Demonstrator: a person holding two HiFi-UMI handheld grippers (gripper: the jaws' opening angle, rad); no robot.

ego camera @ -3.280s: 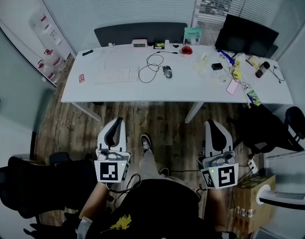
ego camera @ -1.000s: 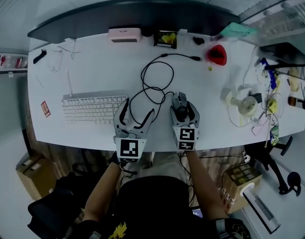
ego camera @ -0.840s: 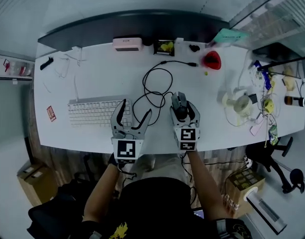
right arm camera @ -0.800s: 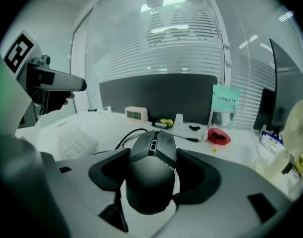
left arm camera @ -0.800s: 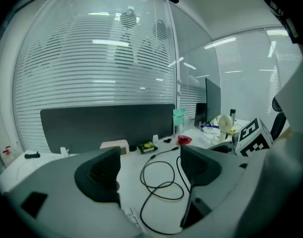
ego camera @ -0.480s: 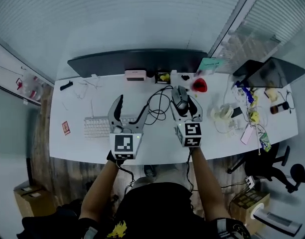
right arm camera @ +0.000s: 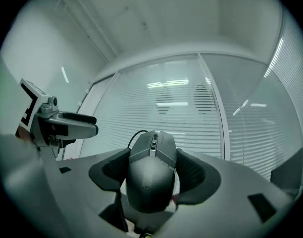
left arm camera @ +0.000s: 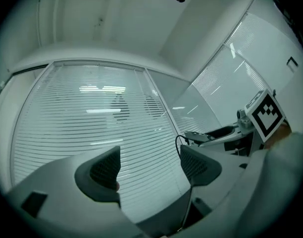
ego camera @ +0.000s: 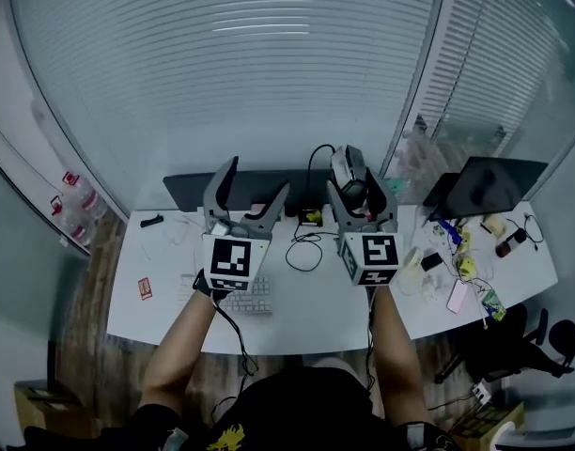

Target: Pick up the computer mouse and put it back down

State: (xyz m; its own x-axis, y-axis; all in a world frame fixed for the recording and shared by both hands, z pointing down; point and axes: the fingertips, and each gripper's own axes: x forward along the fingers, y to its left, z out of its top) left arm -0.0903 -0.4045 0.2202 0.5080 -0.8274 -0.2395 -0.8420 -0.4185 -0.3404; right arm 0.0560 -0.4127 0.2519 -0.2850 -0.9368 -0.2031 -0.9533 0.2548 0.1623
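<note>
Clamping computer mouse [right arm camera: 150,177] between jaws, right hand-held gripper [ego camera: 360,198]

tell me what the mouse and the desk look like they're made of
The mouse: dark grey moulded plastic, matt with a faint sheen; panel seams and a scroll wheel show. The desk: smooth plain white top, likely laminate or painted board; the look leaves it open.
</note>
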